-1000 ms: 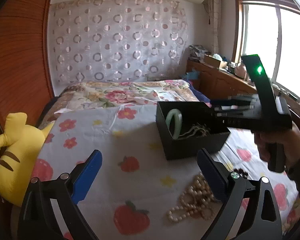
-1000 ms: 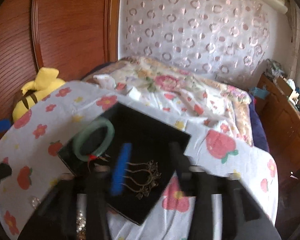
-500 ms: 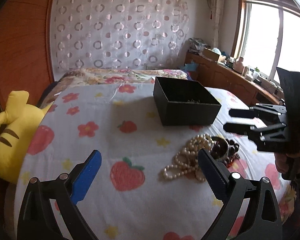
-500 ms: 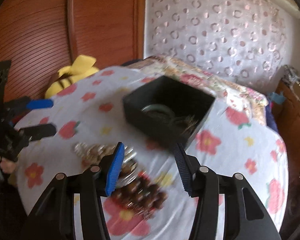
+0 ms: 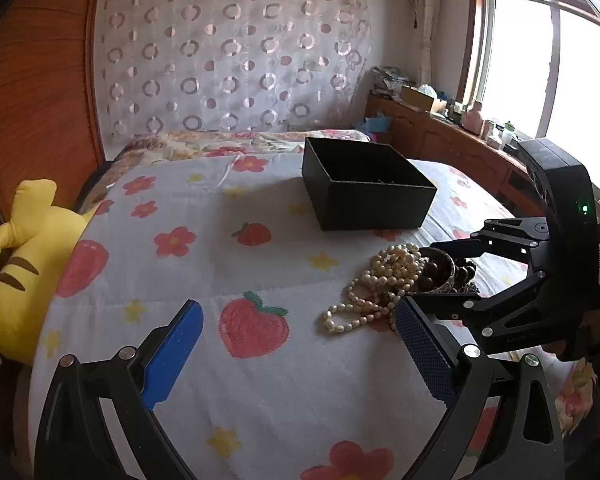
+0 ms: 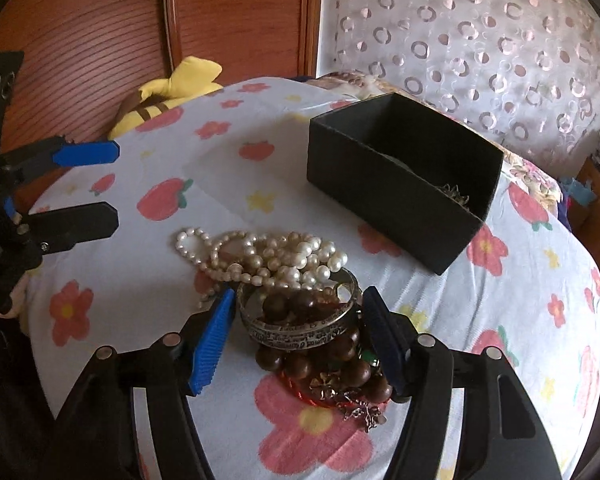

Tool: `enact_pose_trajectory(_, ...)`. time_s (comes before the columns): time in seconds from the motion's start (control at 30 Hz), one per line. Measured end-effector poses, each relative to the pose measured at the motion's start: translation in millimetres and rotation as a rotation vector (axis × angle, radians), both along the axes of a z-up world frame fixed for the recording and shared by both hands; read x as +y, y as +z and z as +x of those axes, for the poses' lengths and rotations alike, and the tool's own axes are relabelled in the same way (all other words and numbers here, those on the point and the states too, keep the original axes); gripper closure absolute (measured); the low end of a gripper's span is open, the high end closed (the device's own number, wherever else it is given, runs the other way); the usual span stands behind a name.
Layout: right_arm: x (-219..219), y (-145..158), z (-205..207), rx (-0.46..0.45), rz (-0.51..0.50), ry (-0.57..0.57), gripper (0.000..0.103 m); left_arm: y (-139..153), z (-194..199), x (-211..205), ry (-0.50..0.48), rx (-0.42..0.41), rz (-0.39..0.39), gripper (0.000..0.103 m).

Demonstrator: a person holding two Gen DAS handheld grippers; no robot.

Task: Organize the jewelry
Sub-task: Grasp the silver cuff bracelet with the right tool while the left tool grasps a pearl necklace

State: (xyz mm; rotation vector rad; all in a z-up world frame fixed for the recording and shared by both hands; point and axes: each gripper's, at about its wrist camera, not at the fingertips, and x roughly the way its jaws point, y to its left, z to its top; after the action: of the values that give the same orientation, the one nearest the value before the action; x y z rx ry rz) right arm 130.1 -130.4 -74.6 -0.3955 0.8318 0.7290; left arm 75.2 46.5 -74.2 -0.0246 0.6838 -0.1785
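A black open box (image 5: pixel 366 190) (image 6: pixel 400 176) stands on the flowered bedsheet with a little metal jewelry in its corner (image 6: pixel 456 194). In front of it lies a pile: a pearl necklace (image 5: pixel 380 284) (image 6: pixel 268 256), a silver bangle (image 6: pixel 300 316) and dark wooden beads (image 6: pixel 320 364). My right gripper (image 6: pixel 298 312) (image 5: pixel 420 276) is open, its fingers either side of the bangle, not closed on it. My left gripper (image 5: pixel 296 320) (image 6: pixel 114 184) is open and empty, to the left of the pile above the sheet.
A yellow plush toy (image 5: pixel 24 256) (image 6: pixel 168 96) lies at the bed's left edge by the wooden headboard (image 5: pixel 32 92). A folded quilt (image 5: pixel 236 142) lies behind the box. A wooden cabinet (image 5: pixel 452 140) with clutter runs under the window at right.
My right gripper has left the box, come down to the pile and now straddles the bangle. My left gripper has drawn back and lowered; the box now looks farther off.
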Motion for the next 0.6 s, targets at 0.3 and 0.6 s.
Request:
enact_pose_trajectory(0.3,-13,15,-16,-0.068,0.002,0.034,0.040,-2,0,0,0.004,0.007,0.001,0.010)
enact_pose_trajectory(0.6,-36,48,-30,-0.155,0.072,0.015,0.041,-5,1,-4,-0.003,0.017,0.016,0.010)
